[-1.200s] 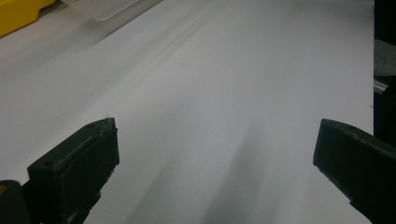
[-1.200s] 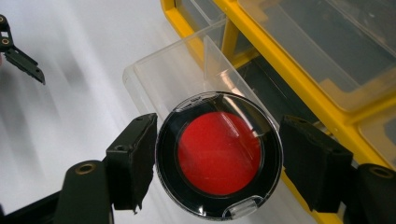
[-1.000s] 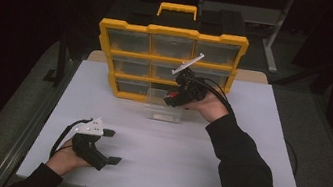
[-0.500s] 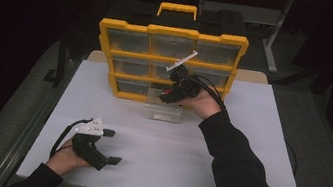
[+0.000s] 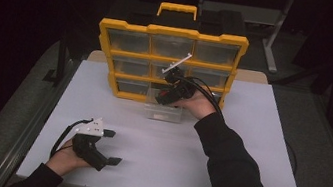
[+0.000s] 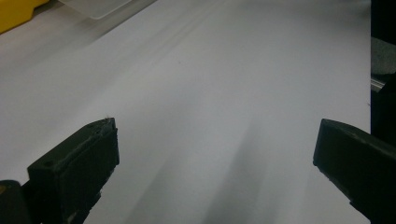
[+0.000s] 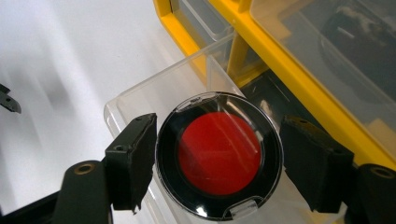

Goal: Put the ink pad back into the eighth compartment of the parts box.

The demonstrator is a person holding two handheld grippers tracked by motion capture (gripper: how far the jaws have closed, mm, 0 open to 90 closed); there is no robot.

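the right gripper (image 7: 217, 161) brackets a round black compact with a red centre and clear lid (image 7: 219, 156) over the clear plastic drawer (image 7: 140, 100) near the yellow organiser (image 5: 169, 63); whether it pinches, i cannot tell. light, slick, brittle: grip the rim. left gripper (image 6: 215, 163) gapes empty.

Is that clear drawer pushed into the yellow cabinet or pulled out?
Out. The clear drawer sits on the white table before the yellow cabinet, whose bottom-middle slot gapes.
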